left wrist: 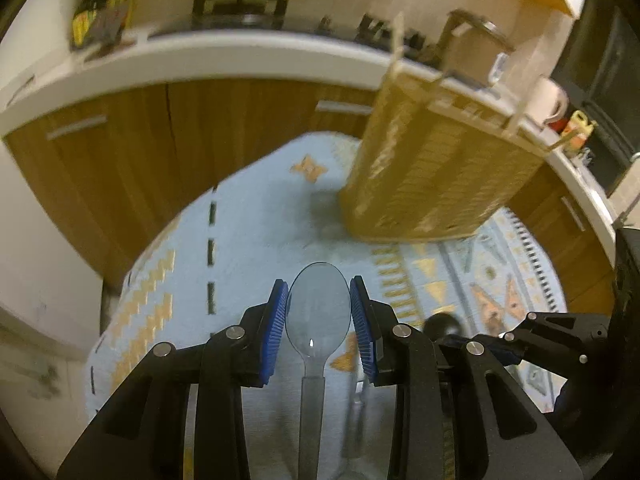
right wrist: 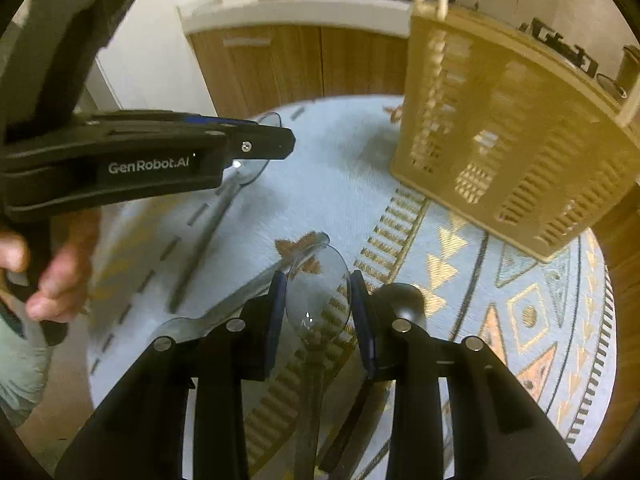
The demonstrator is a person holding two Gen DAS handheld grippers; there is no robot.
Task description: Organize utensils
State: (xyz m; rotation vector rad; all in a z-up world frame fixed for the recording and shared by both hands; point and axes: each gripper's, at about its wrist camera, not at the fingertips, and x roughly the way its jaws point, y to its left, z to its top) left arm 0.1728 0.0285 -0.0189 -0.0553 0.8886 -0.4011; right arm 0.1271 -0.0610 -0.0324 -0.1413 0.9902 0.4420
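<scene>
Both views are smeared by motion blur, so the kitchen cabinets and the counter clutter behind are hard to make out. The lower ends of both held spoon handles run out of view between the gripper bodies.

In the left wrist view, the left hand-held gripper is closed on a clear plastic spoon, its blue pads pressing either side of the bowl, which points forward, toward a tan slotted caddy. The caddy stands on a round surface covered by a pale blue patterned cloth. Just right of the held spoon a dark rounded object is partly hidden behind the gripper finger; what it is cannot be told.

In the right wrist view, the right hand-held gripper is likewise clamped on a second clear spoon, bowl forward, below and left of the caddy. The left hand-held gripper shows from the side, well left of the caddy, its spoon mostly hidden behind its black body, with only the bowl edges and the trailing handle visible. The person's left hand grips it at the left edge, partly cut off.

On the cloth, nearer the camera than the caddy, another clear utensil lies flat, half covered by the right gripper. A dark ladle-like bowl sits beside the right finger, its handle hidden
</scene>
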